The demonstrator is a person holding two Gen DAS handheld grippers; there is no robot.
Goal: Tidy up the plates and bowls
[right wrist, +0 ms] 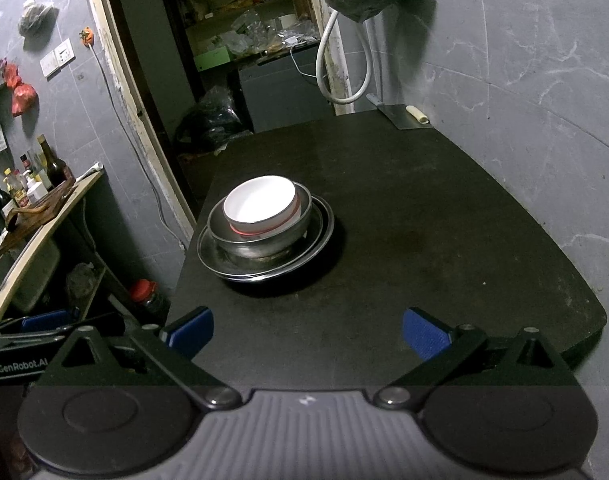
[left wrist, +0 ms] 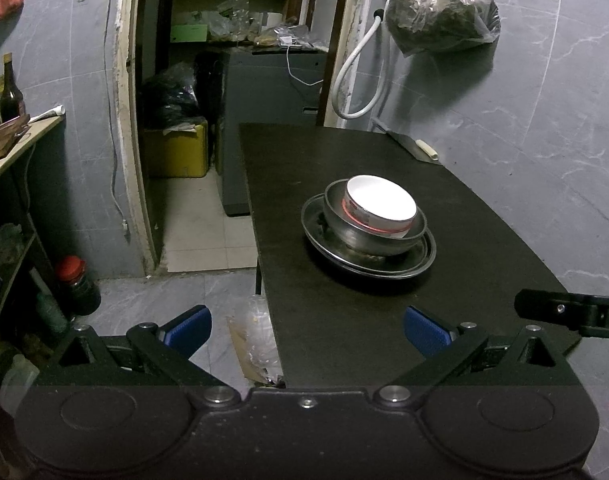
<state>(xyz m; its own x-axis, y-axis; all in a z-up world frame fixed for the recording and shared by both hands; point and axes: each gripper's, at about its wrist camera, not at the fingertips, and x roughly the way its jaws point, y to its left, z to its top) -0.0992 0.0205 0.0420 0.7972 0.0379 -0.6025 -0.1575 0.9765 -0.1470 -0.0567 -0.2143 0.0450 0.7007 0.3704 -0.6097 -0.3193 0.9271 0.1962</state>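
Left wrist view puts the nested stack [left wrist: 368,232] ahead and slightly right on my worktop [left wrist: 344,320]; both tongs [left wrist: 307,330] [right wrist: 307,330] gape wide, holding nothing (right tongs see it ahead-left).

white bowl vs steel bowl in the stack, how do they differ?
The white bowl is glossy white with a red band near its base; the steel bowl is bare grey metal. The white bowl is smaller and sits nested inside the wider steel bowl, tilted, while the steel bowl rests on the steel plate. Both are round, upright and appear empty.
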